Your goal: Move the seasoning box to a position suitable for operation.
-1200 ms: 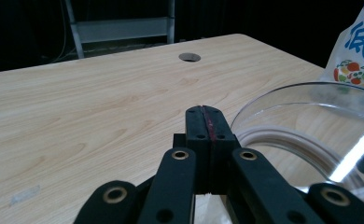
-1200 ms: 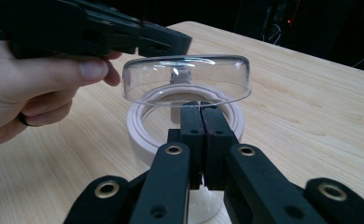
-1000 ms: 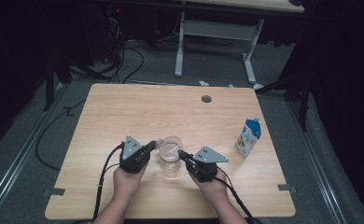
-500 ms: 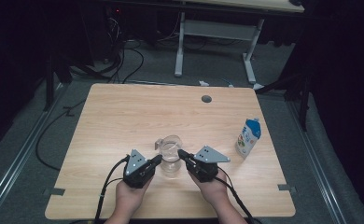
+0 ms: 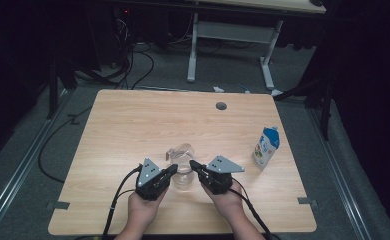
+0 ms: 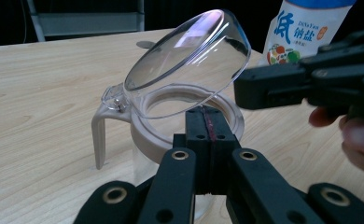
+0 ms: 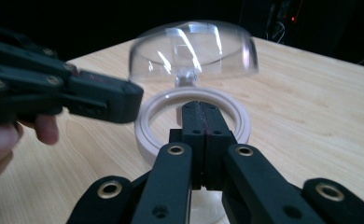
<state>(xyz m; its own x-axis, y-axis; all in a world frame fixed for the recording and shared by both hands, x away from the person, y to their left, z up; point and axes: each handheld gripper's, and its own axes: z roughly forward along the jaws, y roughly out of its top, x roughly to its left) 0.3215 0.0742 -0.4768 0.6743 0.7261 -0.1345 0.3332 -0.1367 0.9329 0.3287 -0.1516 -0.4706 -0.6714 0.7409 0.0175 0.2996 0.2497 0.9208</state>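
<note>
A clear pitcher point(image 5: 184, 176) with a beige rim point(image 6: 147, 140) and handle point(image 6: 98, 135) stands near the table's front edge. Its clear domed lid point(image 6: 189, 60) is tilted up on its hinge. My left gripper point(image 5: 173, 169) is shut with nothing between its pads, and its tips point(image 6: 209, 112) rest at the near side of the rim. My right gripper point(image 5: 193, 165) comes in from the other side, also shut and empty, its tips point(image 7: 202, 107) at the rim point(image 7: 147, 135) under the raised lid point(image 7: 194, 46). Each gripper sees the other across the opening.
A small blue and white carton point(image 5: 266, 147) stands upright at the right side of the wooden table point(image 5: 133, 120). A grey cable hole point(image 5: 221, 106) lies near the far edge. Cables and desk legs are on the floor beyond.
My left gripper has moved toward the table's front edge and a little right, with its tips now angled at the pitcher's rim. The right gripper has stayed in place.
</note>
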